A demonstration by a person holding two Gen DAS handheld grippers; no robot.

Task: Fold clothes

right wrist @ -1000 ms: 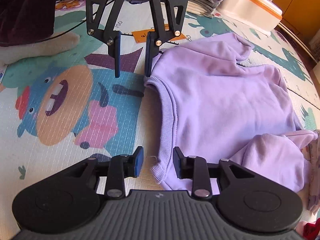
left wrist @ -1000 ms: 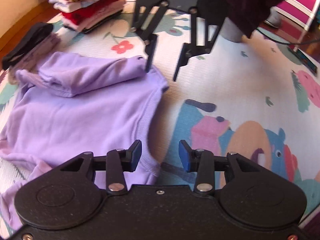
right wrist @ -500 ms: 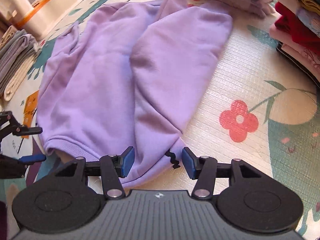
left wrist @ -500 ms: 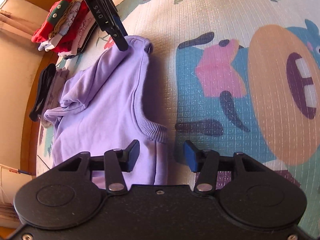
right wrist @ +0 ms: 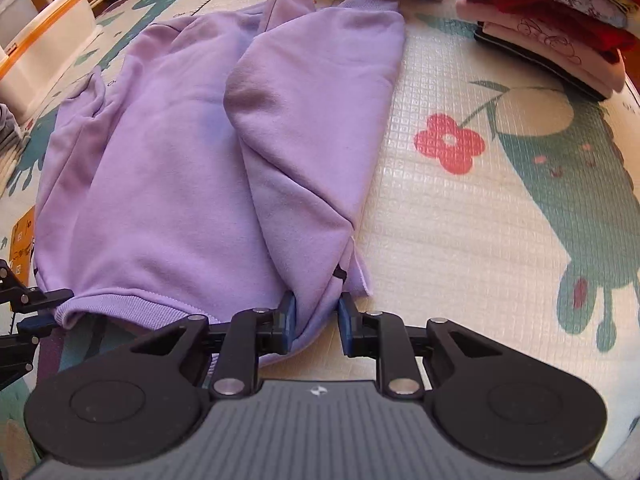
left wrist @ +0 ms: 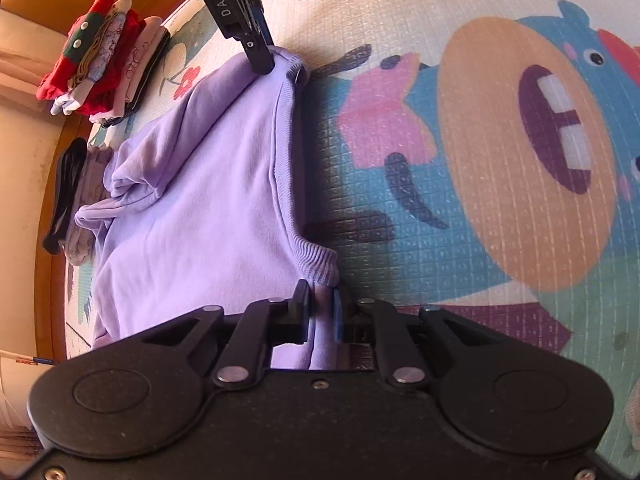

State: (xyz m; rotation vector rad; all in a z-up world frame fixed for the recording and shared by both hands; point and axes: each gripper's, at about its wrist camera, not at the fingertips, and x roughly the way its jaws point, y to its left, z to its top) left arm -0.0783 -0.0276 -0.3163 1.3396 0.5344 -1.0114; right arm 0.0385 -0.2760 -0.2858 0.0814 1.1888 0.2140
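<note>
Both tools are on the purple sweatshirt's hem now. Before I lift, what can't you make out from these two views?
- Left tool: its body hides how deep the sweatshirt hem sits between the fingers.
- Right tool: cloth lies between the fingers, but real pinch is unclear; in the left view only one finger shows.
- Underside layers: covered by the top fabric.
- Stack: cut off by the right view's top edge.
</note>
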